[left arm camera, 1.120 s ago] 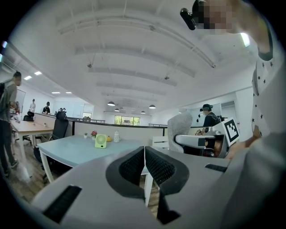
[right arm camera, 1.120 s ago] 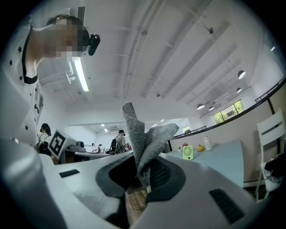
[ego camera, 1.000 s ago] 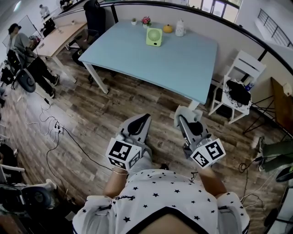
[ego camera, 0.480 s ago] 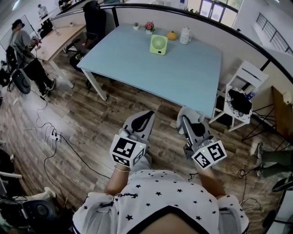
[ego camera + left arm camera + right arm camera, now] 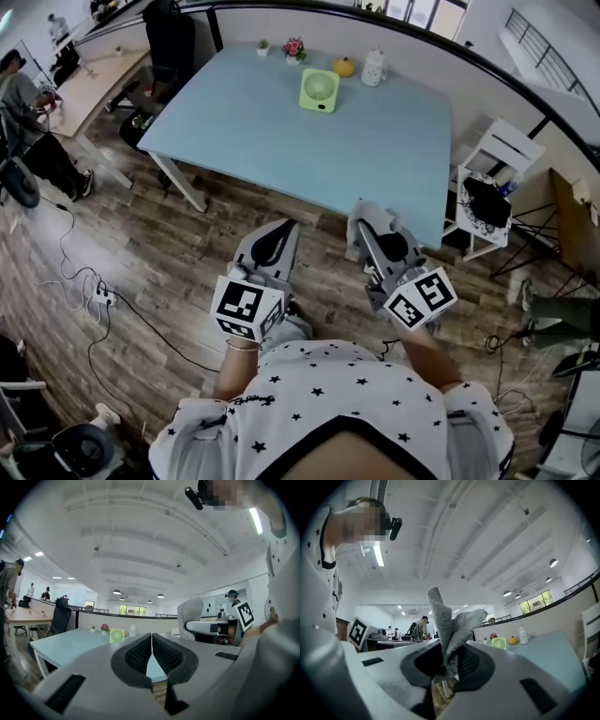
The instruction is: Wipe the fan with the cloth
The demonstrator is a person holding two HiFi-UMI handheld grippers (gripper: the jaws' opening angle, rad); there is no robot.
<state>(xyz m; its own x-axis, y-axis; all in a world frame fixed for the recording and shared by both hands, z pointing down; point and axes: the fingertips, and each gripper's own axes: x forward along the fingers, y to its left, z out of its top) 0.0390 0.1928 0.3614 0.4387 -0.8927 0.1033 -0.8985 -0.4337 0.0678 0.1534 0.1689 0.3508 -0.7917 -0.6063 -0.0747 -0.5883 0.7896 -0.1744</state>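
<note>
A small green fan (image 5: 319,90) stands upright near the far edge of the pale blue table (image 5: 281,141); it shows as a small square fan (image 5: 116,635) in the left gripper view and as a tiny fan (image 5: 499,643) in the right gripper view. My right gripper (image 5: 367,223) is shut on a grey knitted cloth (image 5: 450,630) that sticks up from its jaws; the cloth (image 5: 375,220) shows pale at the gripper's tip in the head view. My left gripper (image 5: 278,240) is shut with nothing in it. Both are held over the wooden floor, short of the table's near edge.
On the table by the fan stand a flower pot (image 5: 296,49), a small plant (image 5: 262,46), an orange pumpkin (image 5: 344,67) and a white jar (image 5: 373,66). A white chair (image 5: 487,187) stands right of the table, a black office chair (image 5: 159,37) and a desk to the left. Cables (image 5: 94,291) lie on the floor.
The view has shifted a little: table and fan sit slightly lower and to the right in the frame. Both grippers stay in front of the body, shut as before.
</note>
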